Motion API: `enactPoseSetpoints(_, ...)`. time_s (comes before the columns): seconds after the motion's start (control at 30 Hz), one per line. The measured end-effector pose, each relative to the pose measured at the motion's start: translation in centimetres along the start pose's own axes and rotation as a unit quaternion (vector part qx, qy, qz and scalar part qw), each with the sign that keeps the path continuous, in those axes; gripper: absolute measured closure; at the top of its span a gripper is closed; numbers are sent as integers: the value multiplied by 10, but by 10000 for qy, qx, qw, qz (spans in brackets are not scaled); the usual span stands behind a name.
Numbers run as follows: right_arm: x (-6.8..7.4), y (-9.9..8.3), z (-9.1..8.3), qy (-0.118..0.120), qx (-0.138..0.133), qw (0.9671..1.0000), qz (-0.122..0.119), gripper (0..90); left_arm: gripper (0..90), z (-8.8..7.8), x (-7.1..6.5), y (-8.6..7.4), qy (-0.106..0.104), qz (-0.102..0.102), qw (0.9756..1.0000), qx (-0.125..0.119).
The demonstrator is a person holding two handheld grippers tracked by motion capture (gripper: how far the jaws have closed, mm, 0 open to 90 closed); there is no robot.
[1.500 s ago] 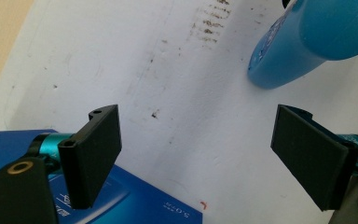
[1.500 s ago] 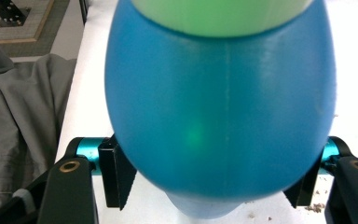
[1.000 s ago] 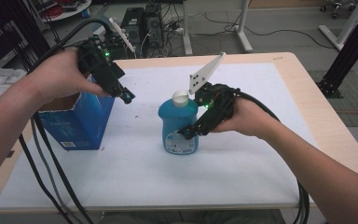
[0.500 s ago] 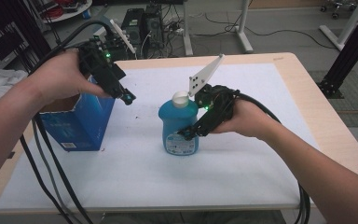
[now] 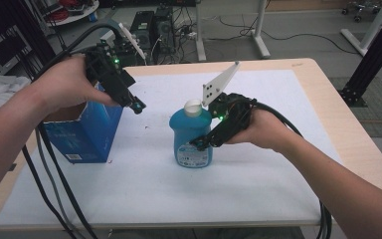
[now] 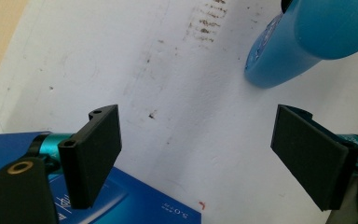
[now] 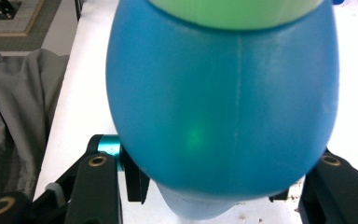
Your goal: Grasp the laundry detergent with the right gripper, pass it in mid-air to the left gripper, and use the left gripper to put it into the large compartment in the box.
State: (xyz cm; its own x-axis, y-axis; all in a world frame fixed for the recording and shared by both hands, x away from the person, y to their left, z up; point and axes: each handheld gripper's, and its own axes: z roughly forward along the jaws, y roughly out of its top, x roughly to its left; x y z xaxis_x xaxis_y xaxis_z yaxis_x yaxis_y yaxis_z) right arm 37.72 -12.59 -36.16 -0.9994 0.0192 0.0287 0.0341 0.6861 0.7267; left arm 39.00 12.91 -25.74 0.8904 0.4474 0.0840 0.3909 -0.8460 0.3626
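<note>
A white sheet covers the desk [image 5: 258,199], and the floor behind it has wires and metal legs. The right gripper [image 5: 205,143] has just been closing, and now its jaws squeeze the blue bottle [image 5: 191,137] from both sides, low on its belly. The bottle stands upright in the middle of the desk, with its pale cap [image 5: 193,106] on top. So the grab looks done, but the bottle is not lifted yet. The left gripper [image 5: 138,105] hangs above the open blue box [image 5: 82,134] at the left side, with its jaws wide apart and nothing in them. The box is a little way from the bottle. I think the bottle may go into the box next, so that part is left to do.
</note>
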Motion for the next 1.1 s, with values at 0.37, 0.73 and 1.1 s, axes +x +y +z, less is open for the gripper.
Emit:
enactPoseSetpoints(0.37, -5, 2, -5, 118, 38, 9999, 99, 471, 163, -6, -1, 3, -40, 122, 9999, -25)
enactPoseSetpoints(0.73, -14, 36, -37, 27, -10, 10000, 41, 472, 162, -35, -11, 26, -386, 709, 9962, -315)
enactPoseSetpoints(1.1, -21, 74, -59, 30, 28, 9999, -144, 473, 162, -68, -19, 62, -807, 1305, 9871, -464)
